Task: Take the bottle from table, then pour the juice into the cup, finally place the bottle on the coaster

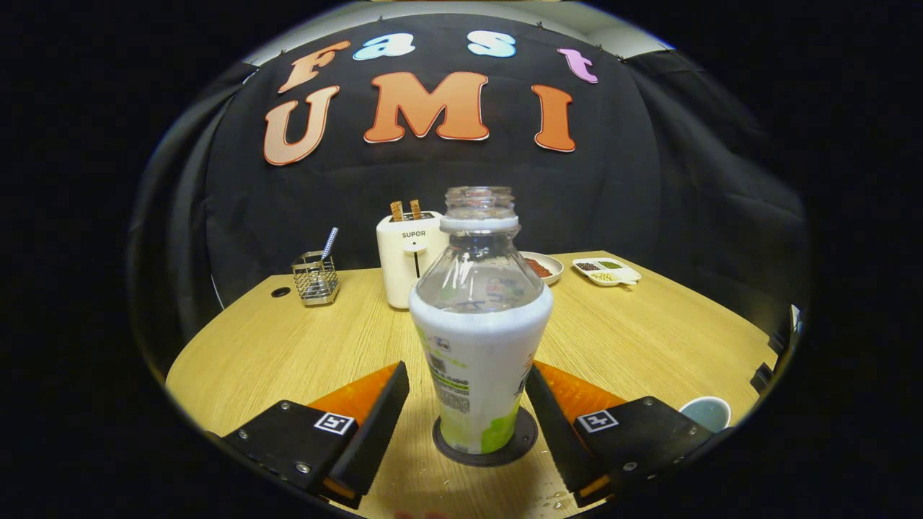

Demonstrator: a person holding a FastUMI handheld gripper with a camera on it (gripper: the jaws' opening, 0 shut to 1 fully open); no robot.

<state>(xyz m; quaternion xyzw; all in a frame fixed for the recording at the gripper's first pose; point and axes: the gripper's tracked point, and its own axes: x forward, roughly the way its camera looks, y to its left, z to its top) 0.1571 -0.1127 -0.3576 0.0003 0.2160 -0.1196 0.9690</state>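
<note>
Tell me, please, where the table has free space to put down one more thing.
Bare wood lies between the utensil holder and the tool, whose fingers stand open beside the bottle on its coaster. The back is crowded: toaster, plate, tray.

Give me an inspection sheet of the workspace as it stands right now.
Surface: wooden table, a few small droplets near the right finger.
Job's things: bottle upright, uncapped, standing on the dark round coaster; cup to the right, beyond the right finger.
Clutter: toaster with two slices behind the bottle; wire utensil holder to its left; small dish and divided tray to its right.
Grippers: hand-held gripper open, fingers on either side of the bottle, gaps visible on both sides.
Cables: nothing seen; a round grommet hole sits by the utensil holder.
Surroundings: black cloth wall.
</note>
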